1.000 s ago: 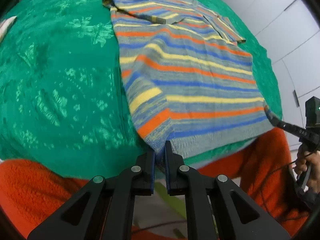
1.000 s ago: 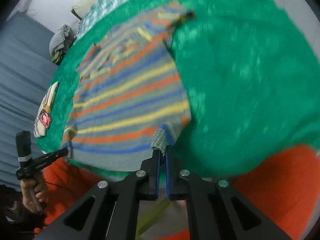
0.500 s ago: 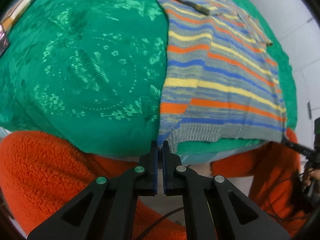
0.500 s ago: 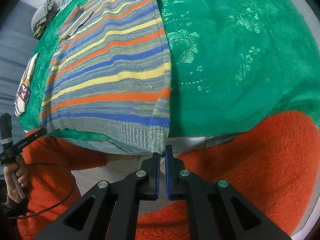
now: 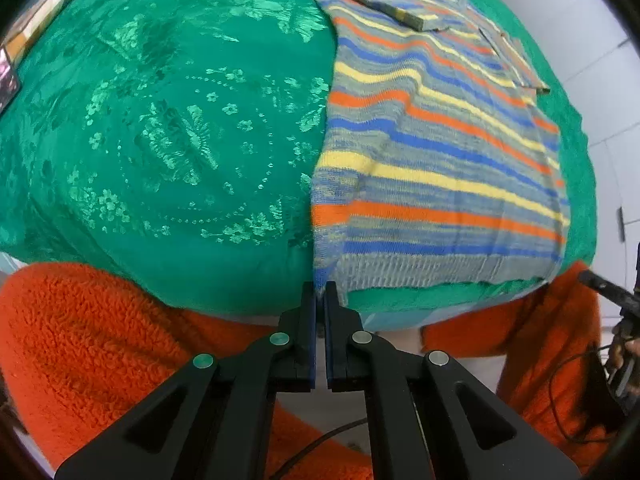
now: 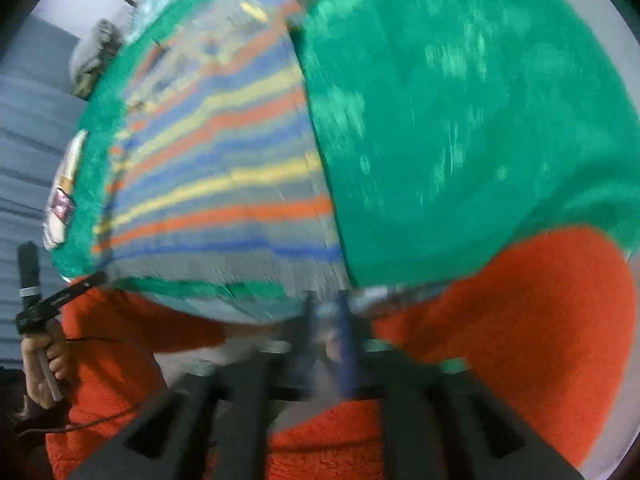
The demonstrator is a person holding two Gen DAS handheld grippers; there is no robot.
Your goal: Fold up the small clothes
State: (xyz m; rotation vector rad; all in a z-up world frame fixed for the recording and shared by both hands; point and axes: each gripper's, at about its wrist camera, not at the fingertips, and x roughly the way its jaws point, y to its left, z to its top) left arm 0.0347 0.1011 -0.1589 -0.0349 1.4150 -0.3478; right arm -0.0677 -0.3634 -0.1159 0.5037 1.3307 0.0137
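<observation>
A striped knit sweater [image 5: 440, 152] in grey, orange, yellow and blue lies flat on the green patterned tablecloth [image 5: 160, 120], its ribbed hem at the near edge. My left gripper [image 5: 320, 294] is shut on the hem's left corner. The right wrist view is blurred. There my right gripper [image 6: 326, 312] sits just below the sweater's [image 6: 224, 184] right hem corner, jaws opening, with a gap between them and no cloth pinched. Each gripper also shows small in the other's view: the right gripper [image 5: 596, 282] and the left gripper [image 6: 76, 290].
Orange fleece sleeves [image 5: 100, 340] of the person fill the foreground below the table edge. A flat book or card [image 6: 64, 196] lies at the table's left edge. A grey cloth bundle [image 6: 94, 56] sits at the far back. White cabinet doors [image 5: 592, 40] stand on the right.
Both grippers drew the hem toward the near table edge and the sweater settled flat. The right jaws, shut on the hem corner before, have parted and let it go. The left stays shut.
</observation>
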